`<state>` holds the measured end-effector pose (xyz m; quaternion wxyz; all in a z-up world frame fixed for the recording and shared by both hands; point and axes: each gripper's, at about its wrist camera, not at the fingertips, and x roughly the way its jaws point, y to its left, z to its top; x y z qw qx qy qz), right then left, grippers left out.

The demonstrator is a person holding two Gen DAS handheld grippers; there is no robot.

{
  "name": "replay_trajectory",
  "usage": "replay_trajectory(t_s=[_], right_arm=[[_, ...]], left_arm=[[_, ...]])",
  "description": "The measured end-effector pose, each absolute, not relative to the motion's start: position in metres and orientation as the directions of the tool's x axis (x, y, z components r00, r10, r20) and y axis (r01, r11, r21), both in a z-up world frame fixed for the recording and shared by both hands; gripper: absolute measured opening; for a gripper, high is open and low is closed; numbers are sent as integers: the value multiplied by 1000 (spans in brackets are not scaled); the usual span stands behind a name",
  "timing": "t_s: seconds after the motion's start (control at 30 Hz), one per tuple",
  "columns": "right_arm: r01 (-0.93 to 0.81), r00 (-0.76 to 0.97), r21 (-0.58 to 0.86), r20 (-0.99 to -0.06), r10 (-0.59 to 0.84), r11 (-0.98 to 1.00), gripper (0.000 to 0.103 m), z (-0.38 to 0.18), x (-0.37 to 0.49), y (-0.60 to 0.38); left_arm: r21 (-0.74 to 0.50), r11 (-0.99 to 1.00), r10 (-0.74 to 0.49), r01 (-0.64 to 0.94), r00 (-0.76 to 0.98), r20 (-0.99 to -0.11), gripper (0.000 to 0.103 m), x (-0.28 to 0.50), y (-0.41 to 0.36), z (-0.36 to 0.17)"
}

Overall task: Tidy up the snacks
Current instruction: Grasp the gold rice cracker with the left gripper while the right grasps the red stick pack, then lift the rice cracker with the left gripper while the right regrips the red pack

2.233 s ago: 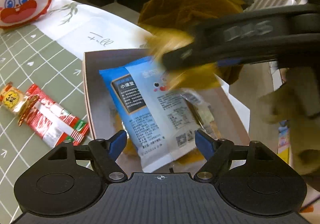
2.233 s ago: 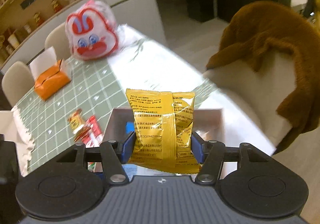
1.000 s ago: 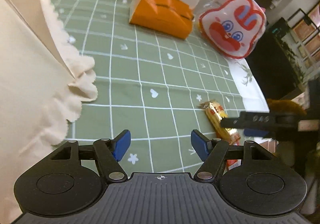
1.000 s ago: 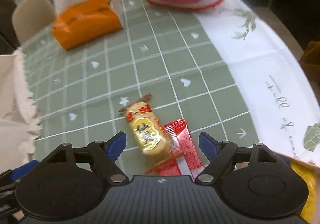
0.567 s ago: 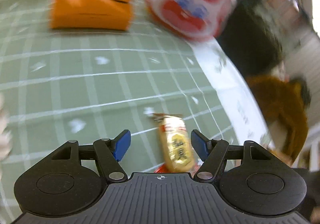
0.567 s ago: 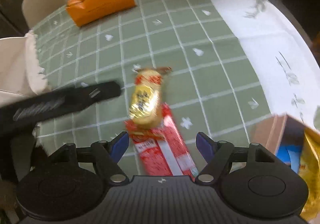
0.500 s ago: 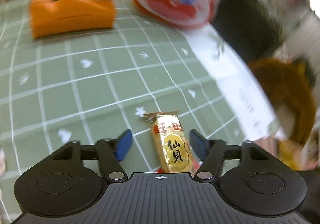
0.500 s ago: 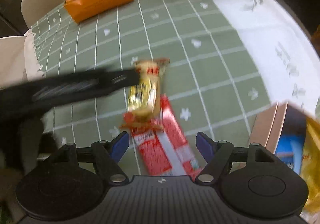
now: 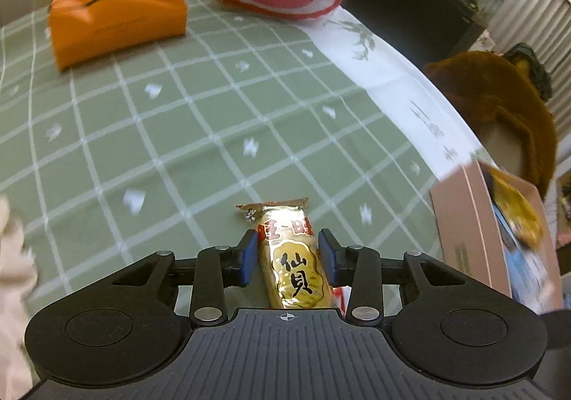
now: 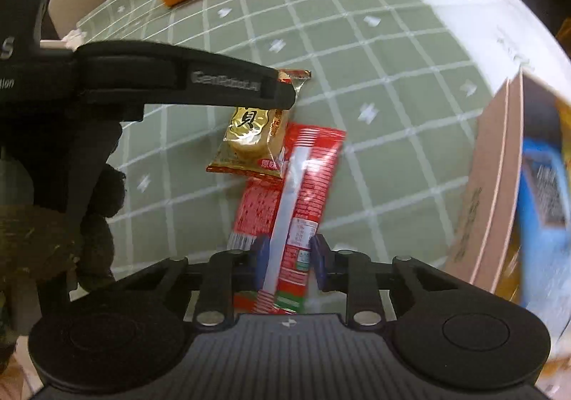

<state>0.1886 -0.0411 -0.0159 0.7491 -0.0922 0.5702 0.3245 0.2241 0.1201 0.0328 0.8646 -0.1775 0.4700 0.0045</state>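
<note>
Gold cracker packet point(image 9: 292, 257) gripped between left gripper point(image 9: 287, 256) fingers; red stick packet point(image 10: 298, 221) clamped between right gripper point(image 10: 289, 262) fingers.

Both wrist views low, close over the green tablecloth point(image 9: 178, 136), facing forward, sharing the gold snack point(image 9: 292, 257)

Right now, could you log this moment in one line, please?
left gripper: shut on gold cracker | right gripper: shut on red stick pack
</note>
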Motion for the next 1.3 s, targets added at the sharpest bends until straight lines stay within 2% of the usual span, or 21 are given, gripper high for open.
replay_trajectory(t_s=[0.13,0.3,0.4,0.53,0.57,0.6,0.7,0.8,0.87,0.9,0.93,1.07,1.3], right_arm=[[-595,148,226,-913,381,772,20,-15,163,-48],[-579,231,211,-884,406,787,23,-1,151,-62],[-534,268,216,-874,406,817,44,-1,158,-64],[-469,297,218,-874,385,856,51,-14,175,-49],[-459,300,218,-875,381,861,56,-17,178,-44],[-458,320,211,-867,382,864,68,-17,181,-38],[-474,318,159,-886,337,866,76,-22,181,-19],[-517,340,78,-896,287,853,76,-25,171,-10],[-546,352,43,-894,276,837,63,-25,163,-7],[-561,352,37,-894,279,827,51,-21,157,-8],[-561,347,40,-895,279,827,48,-19,154,-10],[-546,320,96,-894,313,832,46,-11,136,-27],[-482,284,204,-884,372,852,44,-1,93,-76]], left_arm=[[-336,926,-192,-170,554,-810,41,184,122,34],[-296,928,-136,-225,535,-834,40,135,119,32],[-289,930,-131,-229,528,-839,40,115,114,32],[-231,949,-90,-216,516,-852,41,96,107,32],[-224,951,-85,-214,516,-852,41,93,106,32],[-218,952,-79,-215,515,-854,41,89,105,33],[-210,953,-72,-217,511,-856,41,84,102,34],[-228,947,-83,-226,514,-854,41,78,102,33],[-240,943,-91,-232,516,-852,41,73,103,32],[-246,941,-94,-234,517,-851,42,71,103,31],[-250,939,-97,-235,519,-849,42,70,103,31],[-257,939,-107,-229,515,-850,43,67,97,27],[-139,987,-83,-74,510,-856,45,62,65,28]])
